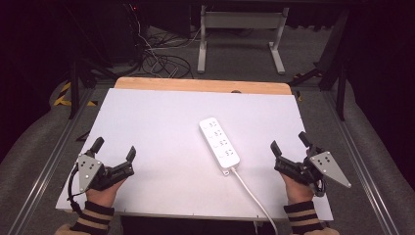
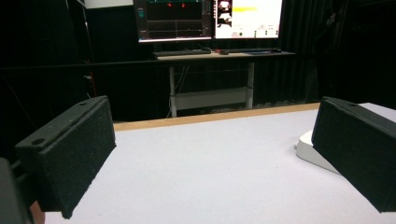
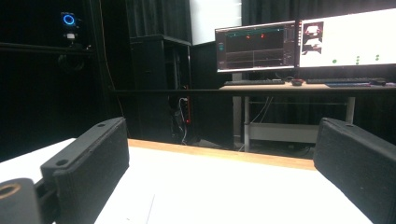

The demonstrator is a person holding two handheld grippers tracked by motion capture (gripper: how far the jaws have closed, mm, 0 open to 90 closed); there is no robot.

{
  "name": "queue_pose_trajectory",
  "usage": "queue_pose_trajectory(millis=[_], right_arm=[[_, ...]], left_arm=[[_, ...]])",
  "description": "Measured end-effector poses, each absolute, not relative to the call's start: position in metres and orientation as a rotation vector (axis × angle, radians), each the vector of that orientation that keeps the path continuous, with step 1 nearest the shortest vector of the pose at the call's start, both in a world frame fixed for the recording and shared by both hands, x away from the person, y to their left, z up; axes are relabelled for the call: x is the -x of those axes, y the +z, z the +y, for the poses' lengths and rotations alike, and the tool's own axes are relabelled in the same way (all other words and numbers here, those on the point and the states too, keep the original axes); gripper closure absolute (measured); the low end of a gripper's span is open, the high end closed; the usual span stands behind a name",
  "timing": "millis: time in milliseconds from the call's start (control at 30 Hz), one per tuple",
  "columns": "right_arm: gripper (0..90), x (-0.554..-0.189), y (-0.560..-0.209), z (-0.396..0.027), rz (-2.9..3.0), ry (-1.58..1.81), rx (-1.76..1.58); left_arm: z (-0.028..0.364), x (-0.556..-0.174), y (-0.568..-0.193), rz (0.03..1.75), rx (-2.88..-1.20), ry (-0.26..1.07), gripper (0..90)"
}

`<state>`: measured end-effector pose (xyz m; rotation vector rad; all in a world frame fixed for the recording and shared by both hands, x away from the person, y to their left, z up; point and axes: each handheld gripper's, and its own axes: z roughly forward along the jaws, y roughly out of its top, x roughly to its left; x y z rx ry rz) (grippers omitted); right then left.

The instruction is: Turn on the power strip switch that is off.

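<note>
So your left gripper (image 1: 115, 149) sat at the table's left edge, its matte, foam-faced black jaws spread wide and empty. Between your hands lay a white, glossy, oblong power strip (image 1: 219, 142) (four sockets, cord (image 1: 252, 196) trailing toward you), well apart from both grippers. Your right gripper (image 1: 289, 142) rested at the right, jaws likewise parted on nothing. Beneath was a smooth white table (image 1: 156, 122) with a wooden far edge; monitors (image 3: 299, 44) glowed in the dark room.
</note>
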<state>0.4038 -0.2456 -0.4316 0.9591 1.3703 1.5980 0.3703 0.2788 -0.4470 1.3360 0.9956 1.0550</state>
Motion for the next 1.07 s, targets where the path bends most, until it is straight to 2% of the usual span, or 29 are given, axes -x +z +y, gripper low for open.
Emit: queue_pose_trajectory(millis=[1067], right_arm=[[4.1,-0.3966,-0.4366,-0.2449,1.401,1.585,-0.959]], left_arm=[[0.2788,-0.3637,-0.4477,0.994,-1.332,1.043,0.3]])
